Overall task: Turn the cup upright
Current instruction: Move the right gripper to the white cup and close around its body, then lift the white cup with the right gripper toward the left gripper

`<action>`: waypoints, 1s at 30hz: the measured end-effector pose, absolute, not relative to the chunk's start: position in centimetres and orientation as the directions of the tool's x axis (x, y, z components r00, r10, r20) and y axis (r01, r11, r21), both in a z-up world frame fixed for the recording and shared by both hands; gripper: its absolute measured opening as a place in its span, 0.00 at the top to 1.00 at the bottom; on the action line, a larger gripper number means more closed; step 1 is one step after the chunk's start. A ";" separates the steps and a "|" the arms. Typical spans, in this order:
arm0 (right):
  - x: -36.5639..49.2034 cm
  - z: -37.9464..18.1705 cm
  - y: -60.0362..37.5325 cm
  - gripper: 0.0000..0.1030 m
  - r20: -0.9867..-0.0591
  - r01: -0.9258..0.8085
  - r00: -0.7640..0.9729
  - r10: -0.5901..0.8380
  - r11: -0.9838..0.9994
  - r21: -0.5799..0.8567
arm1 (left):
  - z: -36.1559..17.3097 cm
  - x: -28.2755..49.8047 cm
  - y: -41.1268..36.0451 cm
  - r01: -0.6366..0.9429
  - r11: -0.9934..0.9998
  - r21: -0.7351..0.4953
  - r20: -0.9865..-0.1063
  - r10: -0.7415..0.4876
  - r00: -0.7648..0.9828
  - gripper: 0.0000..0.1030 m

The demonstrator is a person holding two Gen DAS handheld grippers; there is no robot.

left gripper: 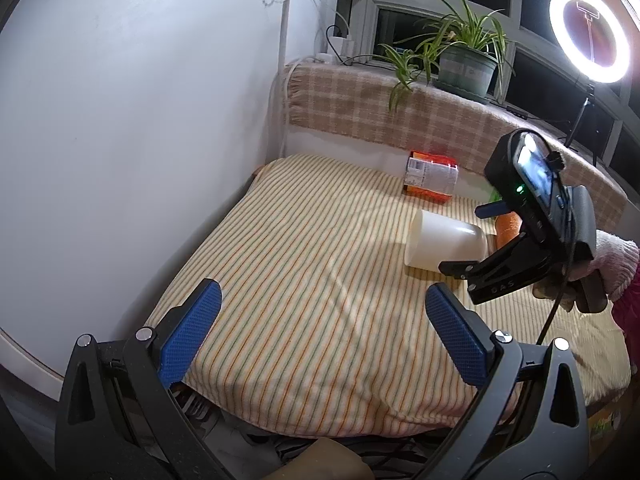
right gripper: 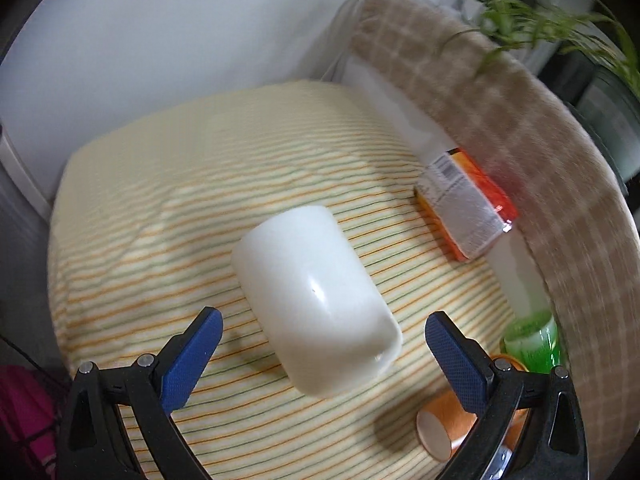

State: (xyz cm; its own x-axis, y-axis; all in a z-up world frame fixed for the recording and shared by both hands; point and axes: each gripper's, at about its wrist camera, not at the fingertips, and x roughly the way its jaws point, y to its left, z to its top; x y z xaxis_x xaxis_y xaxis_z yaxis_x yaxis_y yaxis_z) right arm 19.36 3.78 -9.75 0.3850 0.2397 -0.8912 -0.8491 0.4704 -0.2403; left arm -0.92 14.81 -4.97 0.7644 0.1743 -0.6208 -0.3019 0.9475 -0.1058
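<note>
A white cup (right gripper: 312, 300) lies on its side on the striped cloth (right gripper: 168, 208). Its closed base points toward my right gripper (right gripper: 320, 348), which is open with the base end between its blue pads (right gripper: 192, 360), not touching. In the left wrist view the cup (left gripper: 444, 244) lies at the right, its rim facing left, with the right gripper body (left gripper: 532, 216) just behind it. My left gripper (left gripper: 320, 332) is open and empty, hovering over the cloth's near edge, well short of the cup.
An orange box (right gripper: 468, 204) lies behind the cup near the plaid-covered ledge (right gripper: 520, 128). An orange paper cup (right gripper: 444, 432) lies on its side and a green cup (right gripper: 532, 344) stands at the right. A potted plant (left gripper: 464, 60) and ring light (left gripper: 588, 36) stand behind.
</note>
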 end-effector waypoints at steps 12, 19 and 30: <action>20.2 -12.4 5.7 0.15 -0.908 -0.863 0.396 0.138 0.393 -0.317 | -5.4 -0.8 15.2 -0.316 0.943 -0.104 -0.625 0.185 0.758 0.00; 20.2 -11.7 4.7 0.17 -0.915 -0.850 0.367 0.167 0.460 -0.257 | -5.2 -1.0 15.2 -0.311 0.945 -0.101 -0.622 0.184 0.761 0.00; 19.4 -9.0 -1.1 0.20 -0.908 -0.698 0.280 0.313 0.715 0.031 | -4.8 -0.9 14.0 -0.279 0.956 -0.093 -0.613 0.165 0.772 0.00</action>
